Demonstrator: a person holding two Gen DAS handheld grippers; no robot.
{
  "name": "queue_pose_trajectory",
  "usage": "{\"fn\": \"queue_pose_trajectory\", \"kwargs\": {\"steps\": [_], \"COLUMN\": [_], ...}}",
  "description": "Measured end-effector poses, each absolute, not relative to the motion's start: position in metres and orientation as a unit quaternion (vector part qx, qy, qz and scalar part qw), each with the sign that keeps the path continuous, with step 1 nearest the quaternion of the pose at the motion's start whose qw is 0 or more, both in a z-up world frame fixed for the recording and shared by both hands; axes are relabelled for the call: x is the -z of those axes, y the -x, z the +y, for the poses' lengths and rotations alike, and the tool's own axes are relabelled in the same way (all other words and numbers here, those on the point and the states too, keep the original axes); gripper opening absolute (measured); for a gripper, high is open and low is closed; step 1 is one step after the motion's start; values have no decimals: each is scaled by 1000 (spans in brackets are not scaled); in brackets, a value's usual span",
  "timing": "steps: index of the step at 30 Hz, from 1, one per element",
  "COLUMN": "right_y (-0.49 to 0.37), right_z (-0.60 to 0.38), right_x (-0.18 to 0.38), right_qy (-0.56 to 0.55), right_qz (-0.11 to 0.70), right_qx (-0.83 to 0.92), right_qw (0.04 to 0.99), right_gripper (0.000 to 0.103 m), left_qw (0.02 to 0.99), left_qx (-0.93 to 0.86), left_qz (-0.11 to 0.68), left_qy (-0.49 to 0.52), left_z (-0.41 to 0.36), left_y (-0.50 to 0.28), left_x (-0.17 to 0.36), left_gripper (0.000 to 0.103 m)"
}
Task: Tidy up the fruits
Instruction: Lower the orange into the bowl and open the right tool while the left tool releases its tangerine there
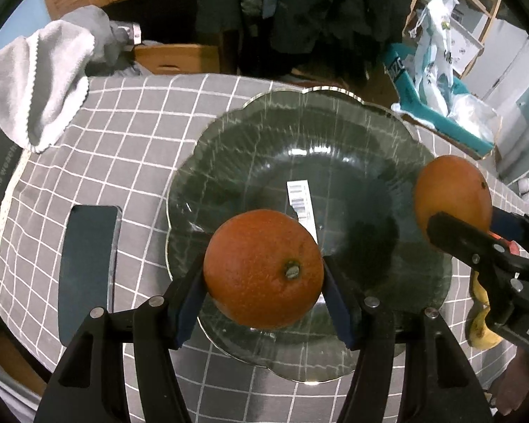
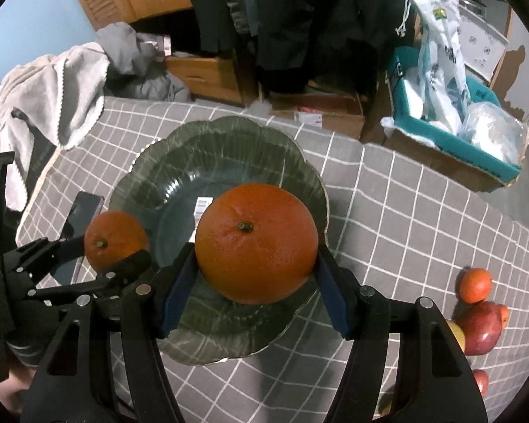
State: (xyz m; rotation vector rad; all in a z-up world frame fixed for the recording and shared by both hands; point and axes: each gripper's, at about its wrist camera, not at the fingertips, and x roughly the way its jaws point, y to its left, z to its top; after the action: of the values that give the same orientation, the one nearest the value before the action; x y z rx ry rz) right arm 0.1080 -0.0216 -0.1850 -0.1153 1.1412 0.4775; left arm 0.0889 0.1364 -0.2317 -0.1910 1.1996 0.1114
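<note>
Both grippers are clamped on oranges above the glass plate (image 1: pixel 229 134): the left gripper (image 1: pixel 264 282) grips the smaller orange (image 1: pixel 264 268) over the plate's near rim, and the right gripper (image 2: pixel 257 268) grips the larger orange (image 2: pixel 255 243) over the plate's far side. Released from this height, either round fruit could probably roll off the shallow plate onto the counter (image 2: pixel 405 211), or the 2 oranges could collide. Neither fruit has a marked long axis; both stem ends face the cameras, back along the fingers.
</note>
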Motion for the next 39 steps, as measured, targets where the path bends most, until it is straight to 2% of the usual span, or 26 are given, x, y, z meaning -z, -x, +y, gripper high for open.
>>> {"fn": "queue_pose_trajectory", "kwargs": {"steps": [14, 16, 18, 31, 39], "right_y": [-113, -114, -116, -116, -116], "right_z": [-10, -10, -10, -9, -9], "right_x": [197, 199, 201, 208, 174], "right_qy": [47, 45, 42, 45, 41], "right_qz": [551, 553, 556, 563, 521], "right_qx": [-234, -232, -232, -235, -236], "right_qw": [800, 799, 797, 791, 819], "right_gripper": [66, 66, 66, 68, 71], "left_qw": [801, 813, 826, 832, 840], "left_qx": [-55, -56, -61, -71, -84], "left_qz": [589, 572, 555, 543, 528], "left_qy": [95, 88, 78, 90, 94], "left_z": [140, 139, 138, 148, 154], "left_y": [-85, -85, -84, -75, -69], "left_x": [253, 245, 236, 225, 215], "left_gripper": [66, 86, 90, 90, 90]}}
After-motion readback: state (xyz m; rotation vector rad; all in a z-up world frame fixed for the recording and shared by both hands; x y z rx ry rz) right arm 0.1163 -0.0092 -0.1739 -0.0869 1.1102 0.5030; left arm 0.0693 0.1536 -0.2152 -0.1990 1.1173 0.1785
